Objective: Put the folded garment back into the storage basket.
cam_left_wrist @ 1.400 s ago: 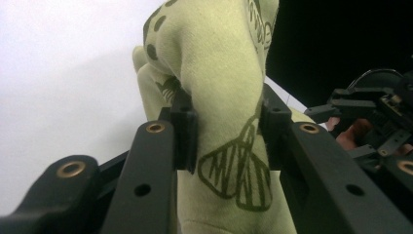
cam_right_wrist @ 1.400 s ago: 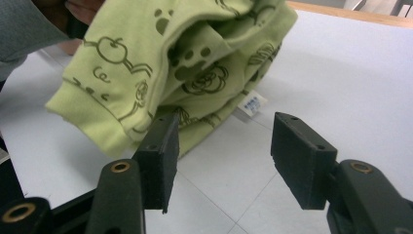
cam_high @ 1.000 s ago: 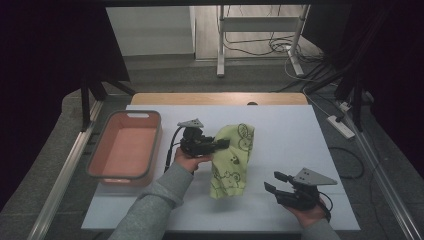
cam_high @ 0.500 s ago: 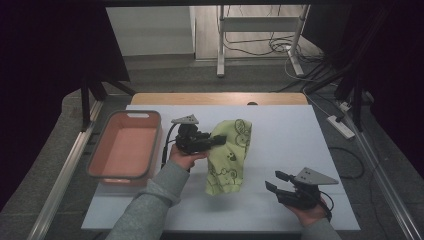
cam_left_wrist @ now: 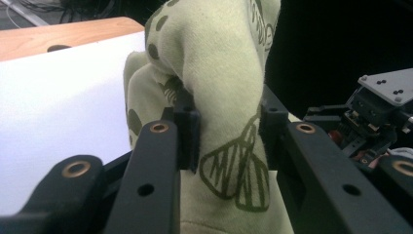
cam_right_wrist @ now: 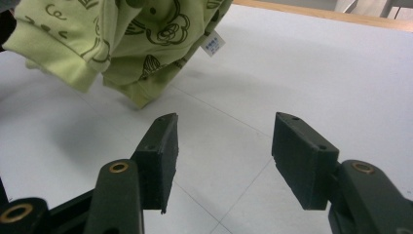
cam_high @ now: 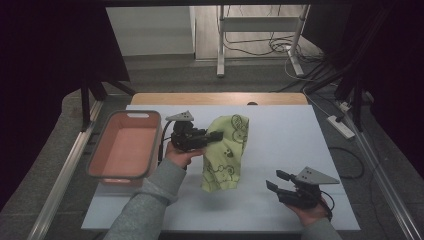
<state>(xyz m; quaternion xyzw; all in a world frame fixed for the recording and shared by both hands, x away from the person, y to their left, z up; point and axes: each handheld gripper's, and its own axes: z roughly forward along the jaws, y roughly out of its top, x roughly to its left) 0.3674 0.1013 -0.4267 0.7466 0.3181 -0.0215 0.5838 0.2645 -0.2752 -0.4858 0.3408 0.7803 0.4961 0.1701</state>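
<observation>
At the centre of the high view, my left tool [cam_high: 216,136] is clamped on the green printed garment [cam_high: 226,155]. Compared with a second ago it has come up and drifted toward the pink bin [cam_high: 100,162] at left, so the cloth now hangs clear of the table [cam_high: 280,135]. My right tool [cam_high: 274,180], lower right, waits with nothing between its parted jaws. I judge the bin comes next.
</observation>
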